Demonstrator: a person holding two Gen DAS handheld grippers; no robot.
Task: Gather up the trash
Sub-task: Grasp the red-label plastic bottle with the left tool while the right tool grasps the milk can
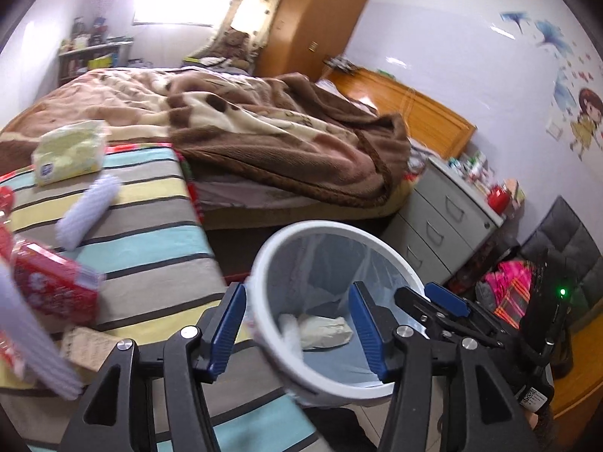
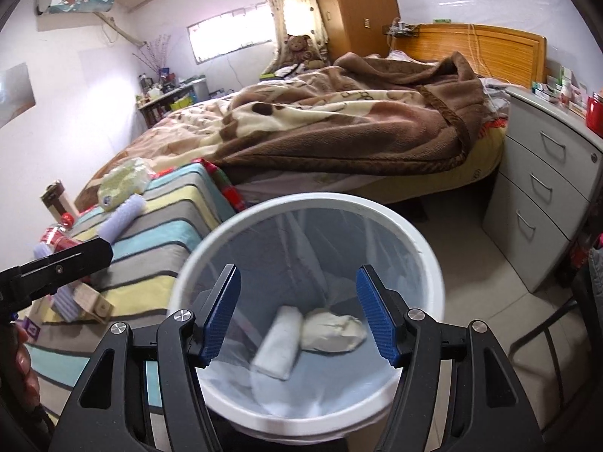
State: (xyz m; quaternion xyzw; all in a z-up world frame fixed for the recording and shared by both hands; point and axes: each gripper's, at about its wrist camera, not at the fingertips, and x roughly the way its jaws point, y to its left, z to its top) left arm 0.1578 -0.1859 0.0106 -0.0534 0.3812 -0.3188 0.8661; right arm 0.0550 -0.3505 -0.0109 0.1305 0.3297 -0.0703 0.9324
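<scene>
A white trash bin with a clear liner stands on the floor beside a striped bench. Inside lie a white foam piece and a crumpled pale wrapper. My right gripper is open and empty over the bin's mouth; it also shows in the left wrist view. My left gripper is open and empty at the bin's near left rim. On the bench lie a lavender foam tube, a green tissue pack and a red packet.
A bed with a brown blanket lies behind the bench. A grey drawer cabinet stands right of the bin. A dark chair with bright clothes is at the far right. A red bottle lies on the bench's left end.
</scene>
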